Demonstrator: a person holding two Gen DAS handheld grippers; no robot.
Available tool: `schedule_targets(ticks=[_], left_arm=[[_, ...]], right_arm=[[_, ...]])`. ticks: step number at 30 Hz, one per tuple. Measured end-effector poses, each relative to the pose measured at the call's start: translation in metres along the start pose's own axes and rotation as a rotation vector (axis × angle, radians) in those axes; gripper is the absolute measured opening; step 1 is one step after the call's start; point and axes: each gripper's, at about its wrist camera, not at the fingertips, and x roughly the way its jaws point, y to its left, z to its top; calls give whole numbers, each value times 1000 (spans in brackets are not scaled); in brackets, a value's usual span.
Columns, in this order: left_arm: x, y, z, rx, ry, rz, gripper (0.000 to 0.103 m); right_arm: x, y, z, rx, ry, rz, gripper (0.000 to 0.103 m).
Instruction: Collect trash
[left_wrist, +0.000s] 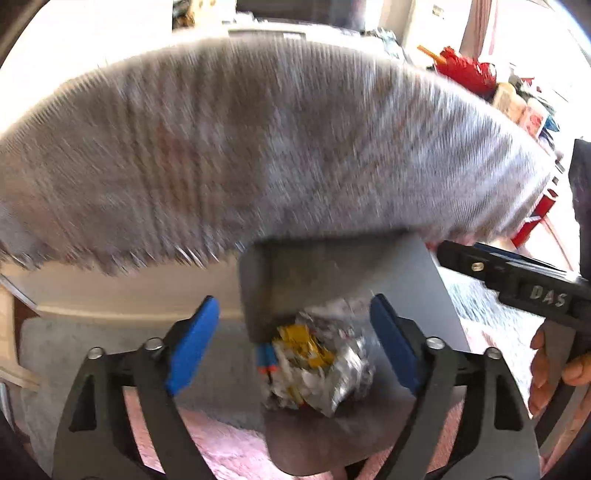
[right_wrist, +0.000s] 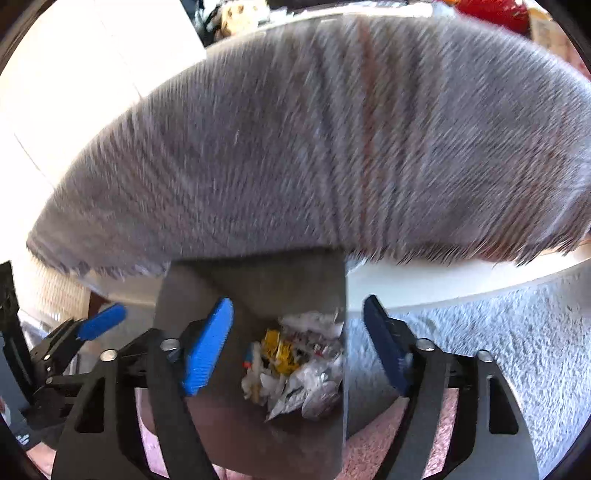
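Both tongs, the left tongs (left_wrist: 293, 343) and the right tongs (right_wrist: 299, 343), stand spread wide with nothing between their blue pads. Each hangs over the open mouth of a grey bin (left_wrist: 424, 280), likely so dropped scraps fall in. The trash (left_wrist: 317, 365), crumpled white, silver and yellow wrappers, lies at the bottom of it. The bin stands on carpet (right_wrist: 480, 332), close under the fringed edge of a grey blanket (left_wrist: 240, 147) draped over a bed. Red clutter (left_wrist: 465, 70) sits far behind.
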Motion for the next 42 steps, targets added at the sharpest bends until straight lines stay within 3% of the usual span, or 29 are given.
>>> schedule_targets(ticks=[3,8,14,23,26,31,42], left_arm=[[-22,1,17,7,-76,-14,95],[-64,0,42,19,-176,-28,95],[-129,-4,85,60,-363,30,95],[-216,-11,119,60,-567,87,95],[-236,-16,118,80,-607,105,95],[-262,-20,107,62,-655,134,95],[-299,-28,87,26,-748,206,95]], right_arm=[[-24,-1,13,-9,-91,-35,100],[-65,6,39,-54,-225,-88,100],[-125,27,73,-63,-444,-95,100],[-225,57,90,-165,-751,-79,100],[-246,64,88,-175,-796,-82,100],[-259,74,80,-152,-816,-169,100],[-289,91,43,-173,-894,-204,100]])
